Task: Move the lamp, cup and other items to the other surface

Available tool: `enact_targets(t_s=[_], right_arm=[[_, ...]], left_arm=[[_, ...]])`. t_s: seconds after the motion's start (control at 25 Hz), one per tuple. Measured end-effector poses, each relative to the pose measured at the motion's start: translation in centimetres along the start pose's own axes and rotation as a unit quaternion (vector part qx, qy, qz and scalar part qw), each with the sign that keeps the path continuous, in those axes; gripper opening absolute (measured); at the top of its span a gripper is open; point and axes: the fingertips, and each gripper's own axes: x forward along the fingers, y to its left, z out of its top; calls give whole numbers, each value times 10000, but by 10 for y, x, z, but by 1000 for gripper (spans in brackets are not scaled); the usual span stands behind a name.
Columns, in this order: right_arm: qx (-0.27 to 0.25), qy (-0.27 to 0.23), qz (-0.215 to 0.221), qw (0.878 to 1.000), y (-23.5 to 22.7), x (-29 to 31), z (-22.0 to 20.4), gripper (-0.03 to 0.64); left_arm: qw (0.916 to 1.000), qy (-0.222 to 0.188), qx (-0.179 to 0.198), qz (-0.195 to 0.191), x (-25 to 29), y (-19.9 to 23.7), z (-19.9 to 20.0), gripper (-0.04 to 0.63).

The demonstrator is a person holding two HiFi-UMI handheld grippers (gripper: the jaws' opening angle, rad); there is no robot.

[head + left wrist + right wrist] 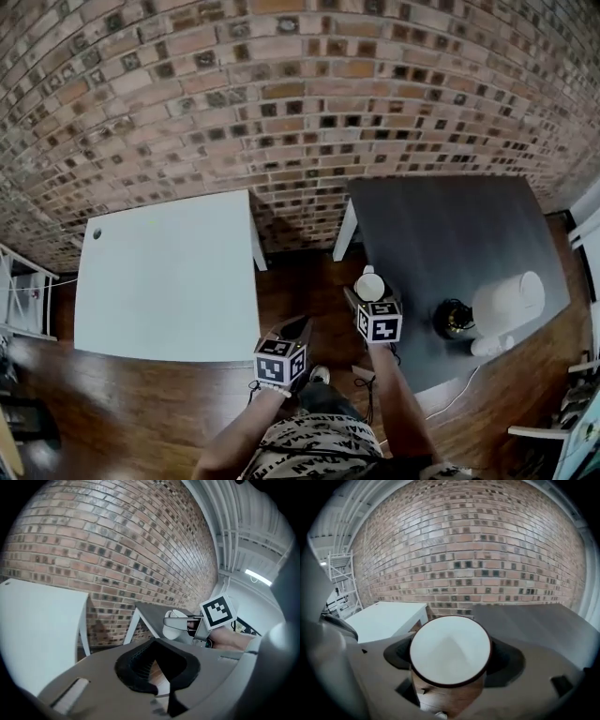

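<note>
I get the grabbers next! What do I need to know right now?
Left hand-held gripper: open, nothing in it, held between the two tables.
Right hand-held gripper: shut on the cup, at the dark table's left edge.
Lamp: on the dark table, farther right.
Done: none of the job's things is on the white table yet.
Left: carry the cup across to the white table, then go back for the lamp and anything beside it.

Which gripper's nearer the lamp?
Right: the right gripper holds the cup at the dark table's left edge, lamp to its right; the left gripper hangs over the floor, farther left.
</note>
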Motion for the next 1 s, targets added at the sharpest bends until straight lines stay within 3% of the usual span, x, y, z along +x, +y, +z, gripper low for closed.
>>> enact_targets(t_s=[0.32,0.76,1.0], right_arm=[[-855,32,1209,9890,181,37,28,423],[-1815,279,2667,9461,426,65,19,423],[-2059,427,3109,9269,517,74,2,423]], left_arm=[[9938,-354,-501,930,-104,99,-21,8],[9678,-747,-1079,2147,-247,205,-59,8],[9533,-805,-1284,2612,-292,247,-85,8]])
